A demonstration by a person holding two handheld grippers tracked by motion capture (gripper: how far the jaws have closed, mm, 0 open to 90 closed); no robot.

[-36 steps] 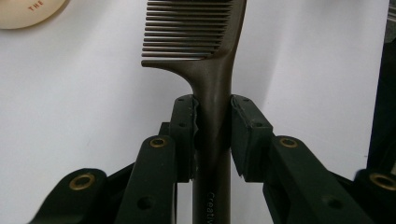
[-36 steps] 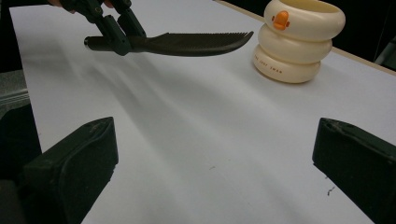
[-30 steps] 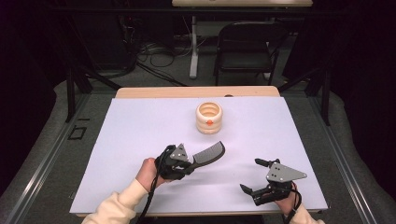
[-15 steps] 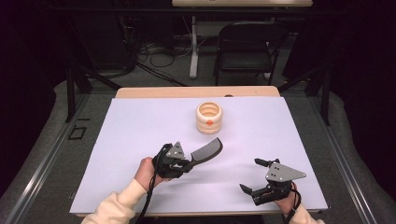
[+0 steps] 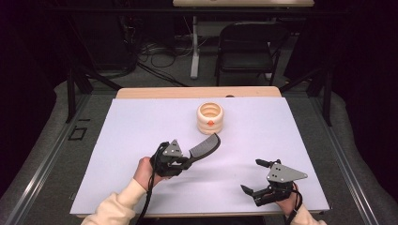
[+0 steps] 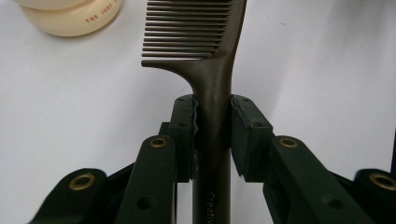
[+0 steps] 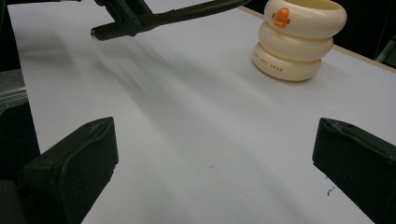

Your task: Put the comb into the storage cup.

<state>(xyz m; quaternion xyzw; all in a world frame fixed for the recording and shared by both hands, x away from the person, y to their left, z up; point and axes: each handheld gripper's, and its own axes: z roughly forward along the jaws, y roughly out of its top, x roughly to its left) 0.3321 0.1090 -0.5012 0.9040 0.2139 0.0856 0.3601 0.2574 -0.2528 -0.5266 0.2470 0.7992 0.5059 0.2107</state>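
Observation:
My left gripper [image 5: 184, 161] [image 6: 213, 126] is shut on the handle of a dark comb [image 5: 205, 147] [image 6: 205, 51], held above the sheet with its toothed end toward a cream ringed holder [image 5: 210, 119] [image 6: 70, 18] [image 7: 299, 39] that bears an orange mark. The comb [image 7: 159, 18] and the left gripper's jaws also show at the top of the right gripper view. Near the front right corner of the sheet my right gripper [image 5: 256, 176] [image 7: 215, 154] stands open, with nothing between its jaws.
A pale lilac sheet [image 5: 141, 131] covers the wooden table [image 5: 155, 93]. A black folding chair [image 5: 246, 47] and cables on the floor lie beyond the far edge. Dark metal rails run along both sides of the table.
The left gripper has lifted the comb a little and carried it slightly toward the cream holder. The right gripper has stayed still.

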